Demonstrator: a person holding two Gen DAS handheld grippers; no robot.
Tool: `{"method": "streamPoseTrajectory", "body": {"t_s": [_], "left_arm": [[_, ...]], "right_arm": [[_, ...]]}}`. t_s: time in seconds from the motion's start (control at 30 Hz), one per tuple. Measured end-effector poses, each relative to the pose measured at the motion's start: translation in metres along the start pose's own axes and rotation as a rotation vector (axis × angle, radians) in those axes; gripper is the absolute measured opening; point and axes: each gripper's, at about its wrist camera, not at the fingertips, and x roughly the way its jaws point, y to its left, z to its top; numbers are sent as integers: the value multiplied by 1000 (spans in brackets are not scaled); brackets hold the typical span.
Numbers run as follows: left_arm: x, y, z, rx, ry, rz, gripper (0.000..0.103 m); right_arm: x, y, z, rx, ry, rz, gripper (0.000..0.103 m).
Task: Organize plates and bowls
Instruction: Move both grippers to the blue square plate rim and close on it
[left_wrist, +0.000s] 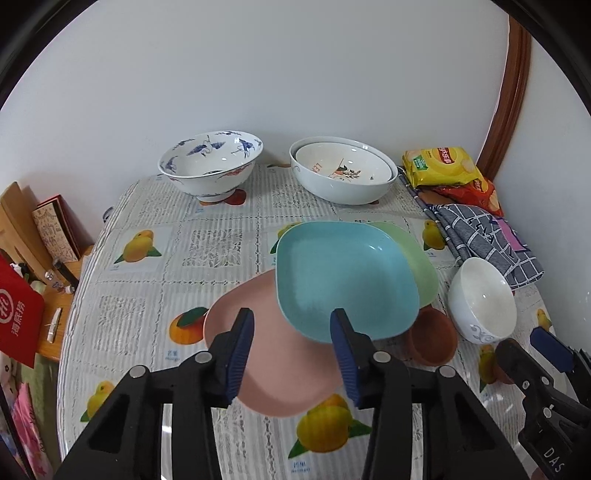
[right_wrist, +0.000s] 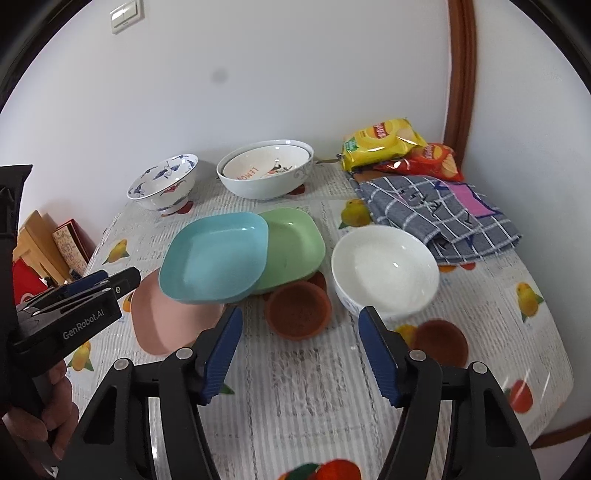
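A blue square plate (left_wrist: 347, 273) (right_wrist: 218, 254) lies tilted across a green plate (left_wrist: 421, 266) (right_wrist: 291, 243) and a pink plate (left_wrist: 280, 369) (right_wrist: 162, 321). My left gripper (left_wrist: 291, 317) (right_wrist: 118, 277) hangs open over the pink plate and the blue plate's near edge, gripping nothing. My right gripper (right_wrist: 300, 314) (left_wrist: 522, 341) is open above a small brown bowl (right_wrist: 299, 295) (left_wrist: 432, 336), just left of a white bowl (right_wrist: 384, 269) (left_wrist: 484, 299). A second brown bowl (right_wrist: 439, 341) sits near right. At the back stand a blue-patterned bowl (left_wrist: 210, 166) (right_wrist: 162, 181) and a large white bowl (left_wrist: 343, 192) (right_wrist: 266, 188) with a smaller bowl (left_wrist: 343, 166) nested inside.
Crisp bags (right_wrist: 380, 142) and a checked grey cloth (right_wrist: 443, 210) fill the back right corner of the table (right_wrist: 306, 387). The wall is close behind. A low shelf with books (left_wrist: 55, 229) stands off the table's left edge. A hand (right_wrist: 55, 406) holds the left gripper.
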Motion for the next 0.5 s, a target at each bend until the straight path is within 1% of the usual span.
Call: {"method": "streamPoseTrajectory", "body": {"t_s": [0.1, 0.2, 0.33, 0.4, 0.43, 0.5], "left_arm": [[14, -1, 9, 9, 17, -4, 38], [27, 0, 16, 12, 40, -15, 38], [44, 1, 26, 10, 54, -13, 38], [53, 0, 31, 8, 60, -24, 41], [57, 0, 33, 8, 63, -27, 44], [67, -2, 37, 14, 72, -30, 45]], "right_arm": [[16, 5, 10, -3, 10, 29, 60], [33, 8, 18, 3, 27, 64, 59], [52, 14, 27, -8, 40, 77, 59], [62, 16, 31, -13, 49, 75, 59], [67, 17, 32, -15, 53, 74, 59], [77, 17, 36, -16, 59, 75, 59]]}}
